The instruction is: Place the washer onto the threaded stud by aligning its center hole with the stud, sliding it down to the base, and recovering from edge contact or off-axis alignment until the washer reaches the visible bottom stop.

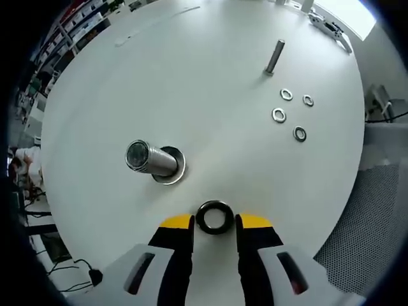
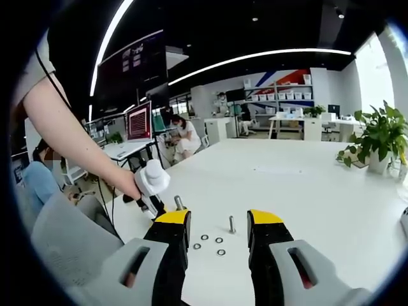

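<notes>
A black washer (image 1: 213, 217) sits between the yellow tips of my left gripper (image 1: 215, 224), whose jaws close on its two sides above the white table. The large threaded stud (image 1: 152, 159) stands upright on its round base flange, a short way to the left of and beyond the washer, not touching it. In the right gripper view, a hand holds the left gripper (image 2: 152, 182) over that stud (image 2: 179, 203). My right gripper (image 2: 217, 223) is held back from the work, open, with nothing between its fingers.
A thinner stud (image 1: 275, 57) stands further off, with several small silver washers (image 1: 286, 94) lying near it on the round white table (image 1: 191, 83). The table's edge (image 1: 347, 191) runs close on the right. A potted plant (image 2: 379, 137) stands at the far side.
</notes>
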A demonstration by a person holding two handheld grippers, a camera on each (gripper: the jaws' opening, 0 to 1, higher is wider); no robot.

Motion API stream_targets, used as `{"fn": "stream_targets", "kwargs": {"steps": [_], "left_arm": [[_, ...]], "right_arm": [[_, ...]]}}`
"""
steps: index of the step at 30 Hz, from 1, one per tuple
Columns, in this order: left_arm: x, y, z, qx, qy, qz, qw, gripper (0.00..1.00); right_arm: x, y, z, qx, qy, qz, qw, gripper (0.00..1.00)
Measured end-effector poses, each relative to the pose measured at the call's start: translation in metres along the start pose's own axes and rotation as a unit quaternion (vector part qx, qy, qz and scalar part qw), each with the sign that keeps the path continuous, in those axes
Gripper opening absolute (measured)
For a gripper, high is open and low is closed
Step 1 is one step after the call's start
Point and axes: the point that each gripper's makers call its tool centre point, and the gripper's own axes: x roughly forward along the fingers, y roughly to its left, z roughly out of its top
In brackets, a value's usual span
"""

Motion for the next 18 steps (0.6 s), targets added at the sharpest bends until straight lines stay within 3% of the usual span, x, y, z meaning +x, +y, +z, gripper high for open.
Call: {"fn": "stream_targets", "kwargs": {"steps": [10,18], "left_arm": [[0.0010,0.0002,0.0011,-0.001,0.039,-0.002,0.9993,0.25],[0.0006,0.0019,0.0012,-0.010,0.025,0.001,0.9996,0.21]], "right_arm": [[0.0016,0.0015,-0.0023,0.002,0.005,0.004,1.0000,0.38],[0.0018,0.0004,-0.0039,0.005,0.007,0.003,1.0000,0.38]]}}
